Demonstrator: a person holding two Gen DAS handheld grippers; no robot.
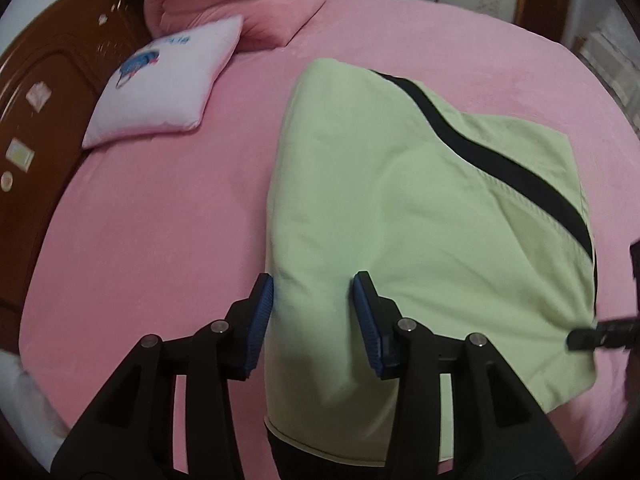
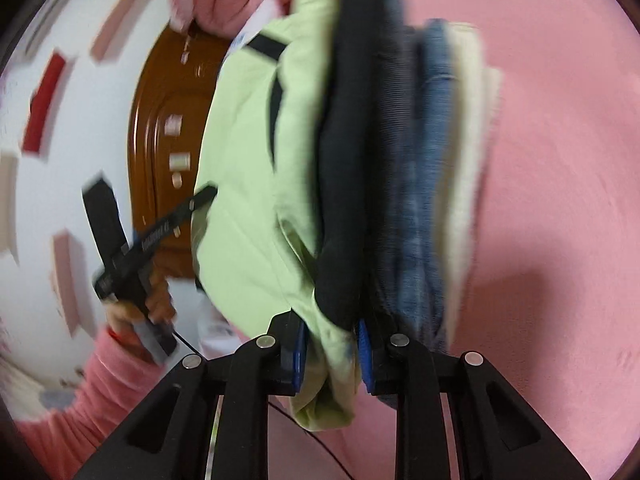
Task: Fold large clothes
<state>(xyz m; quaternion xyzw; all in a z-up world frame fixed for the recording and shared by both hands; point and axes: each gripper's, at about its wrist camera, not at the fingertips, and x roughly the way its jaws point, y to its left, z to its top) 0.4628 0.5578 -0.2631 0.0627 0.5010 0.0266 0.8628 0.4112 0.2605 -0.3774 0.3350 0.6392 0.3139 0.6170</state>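
Green garment (image 1: pixel 404 208) folded, spread centre frame on pink bed (image 1: pixel 168 216). Left gripper (image 1: pixel 312 320) clamped on near fold; right gripper (image 2: pixel 332 354) clamped on bunched corner. Fabric judged soft, light, limp — best gripped at thick folded edges.

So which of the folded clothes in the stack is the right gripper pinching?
The light green garment, on the stack's left in the right wrist view. The right gripper pinches it; the black, blue and cream pieces lie beyond its right finger.
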